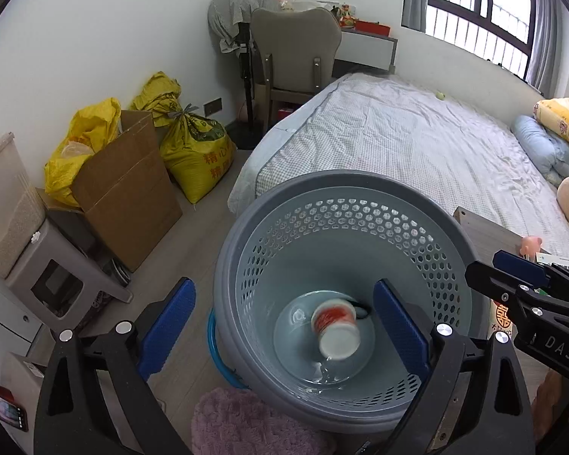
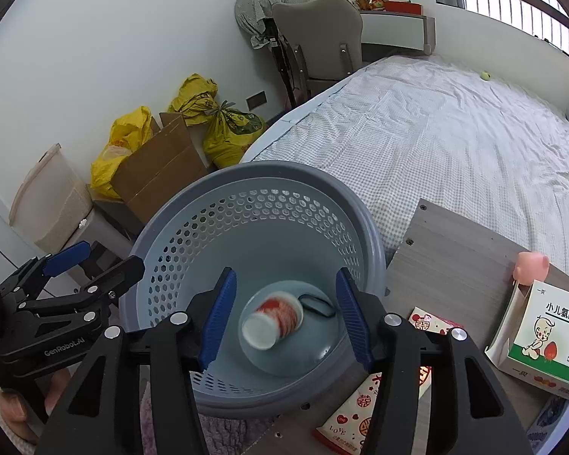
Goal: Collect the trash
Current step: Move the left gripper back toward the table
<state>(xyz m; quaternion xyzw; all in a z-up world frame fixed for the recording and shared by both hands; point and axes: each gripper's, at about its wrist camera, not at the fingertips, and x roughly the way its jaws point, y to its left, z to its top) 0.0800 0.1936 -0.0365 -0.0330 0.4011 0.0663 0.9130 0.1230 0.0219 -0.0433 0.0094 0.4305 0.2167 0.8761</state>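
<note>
Right wrist: cup (image 2: 275, 322) sideways in basket (image 2: 364, 220), base lower-left.

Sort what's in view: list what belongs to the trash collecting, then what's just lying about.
Part of the job:
- grey perforated bin
- red and white paper cup, lying in the bin
- right gripper, open above it
- left gripper, open

Just lying about:
- medicine box
- cardboard box
- yellow sacks
- chair
- bed

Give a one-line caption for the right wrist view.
Right gripper open above the grey basket, a red-and-white paper cup blurred inside.
</note>
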